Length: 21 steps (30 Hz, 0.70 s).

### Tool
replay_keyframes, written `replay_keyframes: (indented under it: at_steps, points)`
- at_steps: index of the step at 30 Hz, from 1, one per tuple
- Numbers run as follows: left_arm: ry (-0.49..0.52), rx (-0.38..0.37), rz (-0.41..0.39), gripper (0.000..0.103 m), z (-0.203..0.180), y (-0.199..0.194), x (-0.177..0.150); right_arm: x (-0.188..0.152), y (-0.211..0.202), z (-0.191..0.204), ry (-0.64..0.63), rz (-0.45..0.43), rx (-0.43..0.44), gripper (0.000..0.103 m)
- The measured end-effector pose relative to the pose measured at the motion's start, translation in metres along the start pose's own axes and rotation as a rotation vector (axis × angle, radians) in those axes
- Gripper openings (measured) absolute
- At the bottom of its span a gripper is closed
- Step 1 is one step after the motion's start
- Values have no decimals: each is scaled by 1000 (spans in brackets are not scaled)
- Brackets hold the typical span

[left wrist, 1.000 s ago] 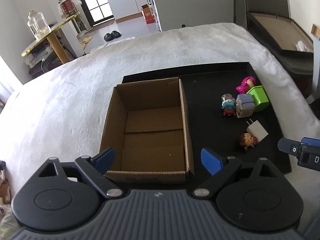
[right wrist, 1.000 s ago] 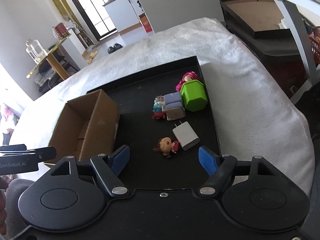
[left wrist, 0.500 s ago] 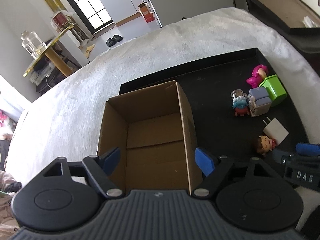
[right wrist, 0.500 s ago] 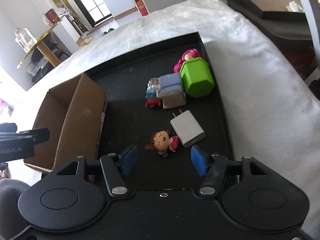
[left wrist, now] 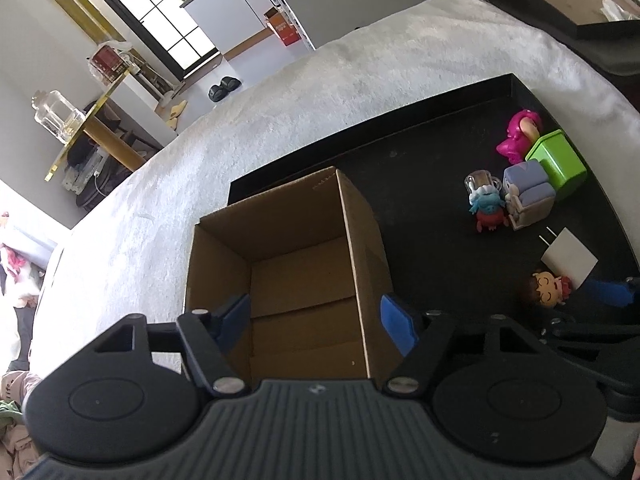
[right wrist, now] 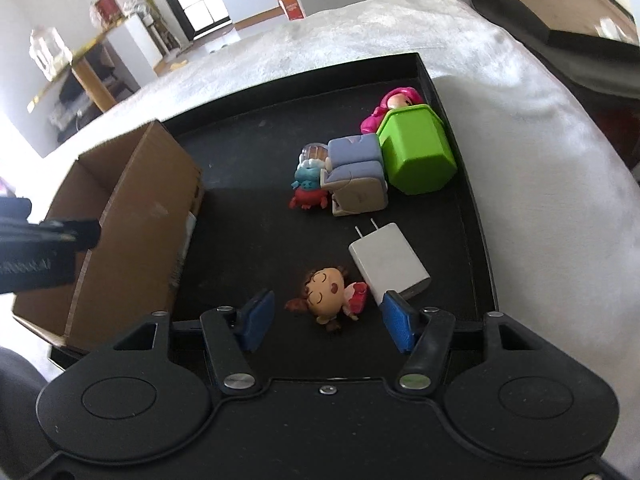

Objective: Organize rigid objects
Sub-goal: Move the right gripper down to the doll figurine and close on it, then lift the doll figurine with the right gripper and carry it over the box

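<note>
An open, empty cardboard box (left wrist: 296, 264) stands on the left of a black tray (right wrist: 248, 152). My left gripper (left wrist: 316, 322) is open and hovers over the box's near end. My right gripper (right wrist: 326, 322) is open, its fingers on either side of a small brown-haired doll (right wrist: 326, 294) lying on the tray, apart from it. A white charger plug (right wrist: 388, 262) lies just beyond the doll, close to my right fingertip. Farther back are a purple toy armchair (right wrist: 356, 172), a blue-and-red figure (right wrist: 308, 188), a green box (right wrist: 416, 156) and a pink doll (right wrist: 396, 102).
The tray sits on a white fluffy cover (left wrist: 240, 128). The tray's raised rim (right wrist: 480, 216) runs along the right of the toys. A dark table (left wrist: 560, 12) stands at the far right, a gold side table with a glass jar (left wrist: 56, 116) at the far left.
My right gripper has moved forward and down until its fingers flank the brown-haired doll. My left gripper has moved in over the near end of the box.
</note>
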<state>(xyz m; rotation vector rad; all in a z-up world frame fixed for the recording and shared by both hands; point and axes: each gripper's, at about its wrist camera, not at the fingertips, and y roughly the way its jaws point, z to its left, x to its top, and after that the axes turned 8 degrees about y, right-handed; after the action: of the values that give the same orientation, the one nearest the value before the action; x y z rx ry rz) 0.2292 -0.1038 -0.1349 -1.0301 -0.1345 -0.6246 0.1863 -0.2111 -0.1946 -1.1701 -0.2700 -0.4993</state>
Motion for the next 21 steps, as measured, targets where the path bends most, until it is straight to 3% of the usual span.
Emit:
replay_keyframes:
  at_steps: [4, 7, 21]
  points:
    - [9, -6, 8, 72, -2, 6, 0, 0, 10, 0, 11, 23, -11, 59]
    - [13, -8, 19, 72, -5, 9, -1, -2, 16, 0, 0, 22, -5, 46]
    - [32, 9, 11, 69, -7, 5, -8, -7, -3, 1, -1, -19, 9, 44]
